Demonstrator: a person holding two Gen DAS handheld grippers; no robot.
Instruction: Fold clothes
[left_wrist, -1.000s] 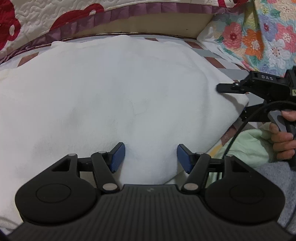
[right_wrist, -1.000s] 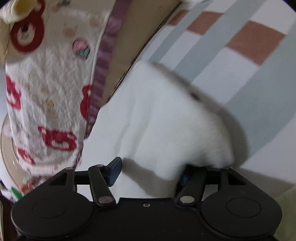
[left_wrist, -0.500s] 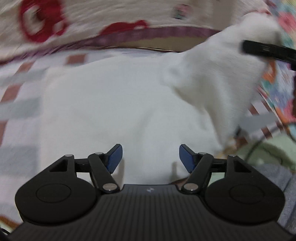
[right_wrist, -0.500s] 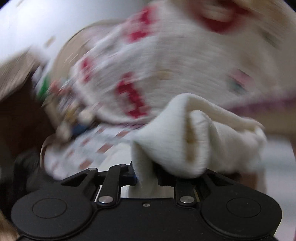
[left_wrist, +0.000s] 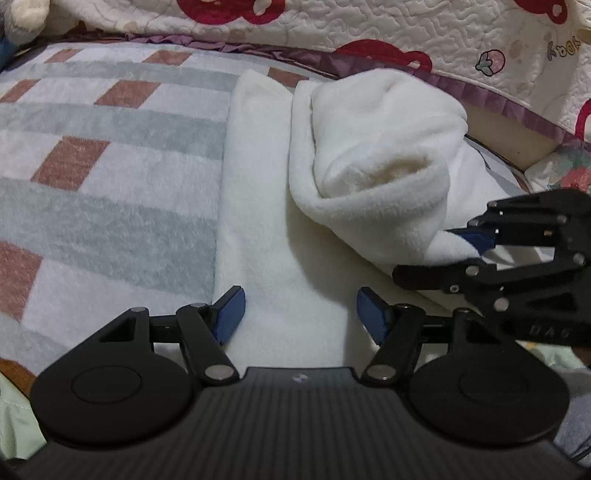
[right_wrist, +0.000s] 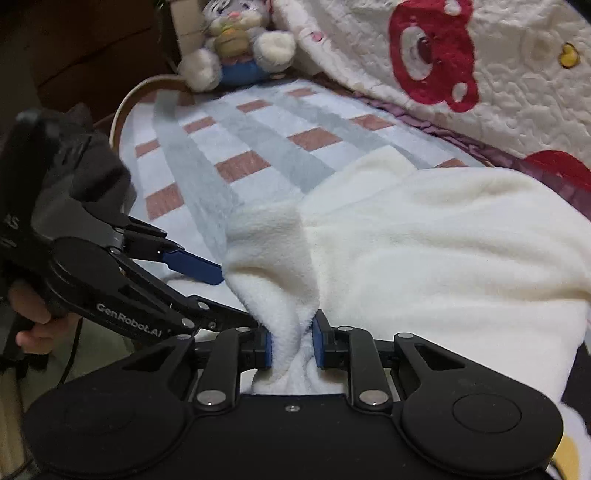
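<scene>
The white fleece garment (left_wrist: 280, 236) lies in the middle of the frame on the checked blanket (left_wrist: 110, 155). The right gripper (right_wrist: 291, 341) pinches a bunched corner of it, low in the right wrist view. The left gripper (left_wrist: 299, 314) is spread wide with nothing in it, over the flat near edge. I think 1 fold is halfway done. Next, lay the corner down flat, then let go.

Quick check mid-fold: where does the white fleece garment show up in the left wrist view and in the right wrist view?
Left wrist: white fleece garment fills centre and right, its folded edge pinched by the right gripper at right.
Right wrist: it spreads across centre-right, bunched between the right gripper pads at bottom centre.
Shared landmark: the checked blanket.
</scene>
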